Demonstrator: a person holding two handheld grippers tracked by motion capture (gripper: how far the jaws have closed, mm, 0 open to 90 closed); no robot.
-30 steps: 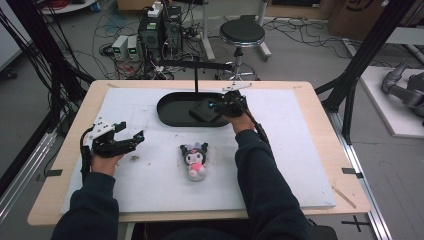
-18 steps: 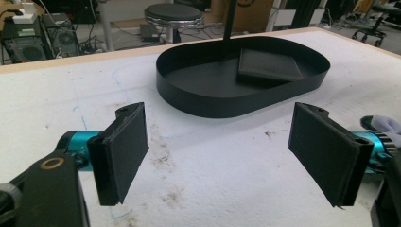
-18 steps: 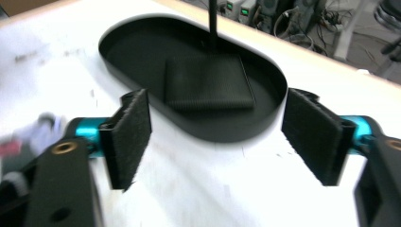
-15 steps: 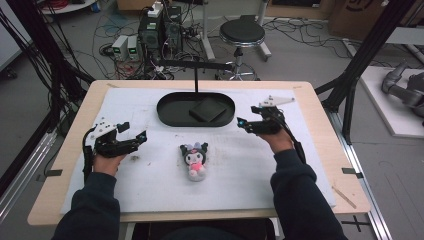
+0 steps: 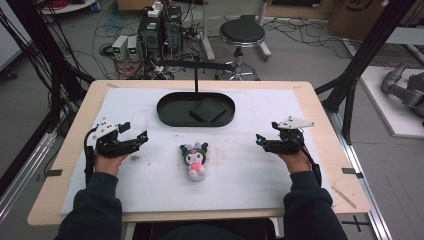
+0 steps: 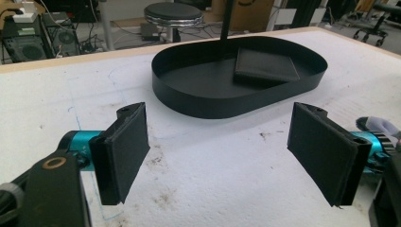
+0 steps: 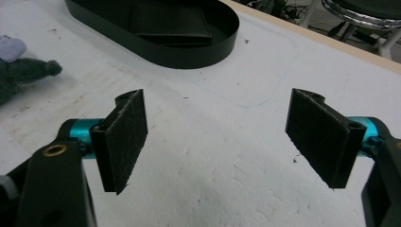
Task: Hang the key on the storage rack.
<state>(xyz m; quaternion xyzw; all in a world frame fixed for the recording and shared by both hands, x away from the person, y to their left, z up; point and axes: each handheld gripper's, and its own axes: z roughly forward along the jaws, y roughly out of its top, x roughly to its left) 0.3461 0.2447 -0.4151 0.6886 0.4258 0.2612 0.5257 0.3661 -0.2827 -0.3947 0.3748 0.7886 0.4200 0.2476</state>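
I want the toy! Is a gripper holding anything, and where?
Nothing is held. The left gripper and right gripper are both open and empty; the plush toy lies untouched between them.

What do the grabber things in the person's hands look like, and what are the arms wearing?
Each gripper, left and right, is mostly black with two flat black pads for jaws. Shiny teal metal parts sit behind the pads. A pale three-cornered plate tops each one, and a black cable trails back. The person wears dark sleeves.

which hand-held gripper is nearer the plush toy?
Left, narrowly. The left hand-held gripper sits left of the plush toy; the right hand-held gripper sits farther off to its right.
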